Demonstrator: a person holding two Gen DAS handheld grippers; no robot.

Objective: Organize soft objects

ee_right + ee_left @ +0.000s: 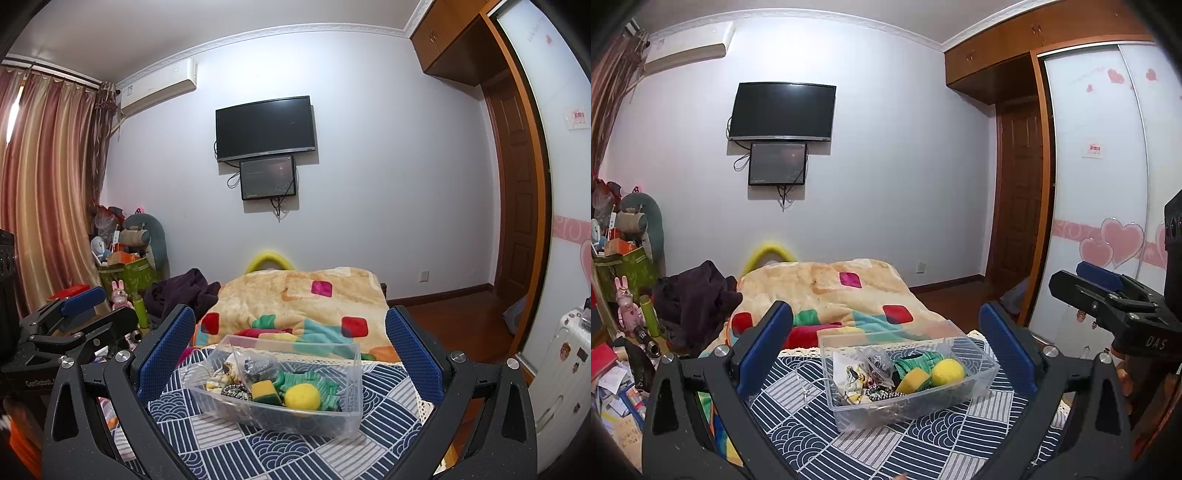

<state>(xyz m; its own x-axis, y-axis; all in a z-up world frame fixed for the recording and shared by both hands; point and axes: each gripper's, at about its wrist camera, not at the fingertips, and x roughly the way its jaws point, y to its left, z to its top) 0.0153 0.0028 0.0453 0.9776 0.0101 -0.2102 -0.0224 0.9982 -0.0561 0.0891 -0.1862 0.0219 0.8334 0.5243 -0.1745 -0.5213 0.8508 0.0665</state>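
Bin: clear plastic bin (908, 376) sits on a blue-and-white patterned cloth (820, 435) at the near end of a bed.
Contents: yellow ball (947, 372), yellow-and-green sponge (913, 381), green knitted piece (916, 360), a crinkled clear bag and small trinkets all lie inside the bin; no soft item shows loose on the cloth.
Left gripper (886, 354): fingers spread wide, nothing between them, held above and short of the bin.
Right gripper (290, 354): likewise spread and empty, level with its partner.
Bearing: bin lies straight ahead and below both tools, framed between each pair of blue pads; neither is clearly nearer.
Long axis: runs crosswise to the grippers, skewed, with the right end farther off in the left wrist view.
Ball: sits toward the bin's right end, on the right gripper's side.
Stage: soft things gathered in one bin fits either a sorted finish or a full bin awaiting unpacking.
Backdrop: patchwork blanket (306, 302) covers the bed beyond.
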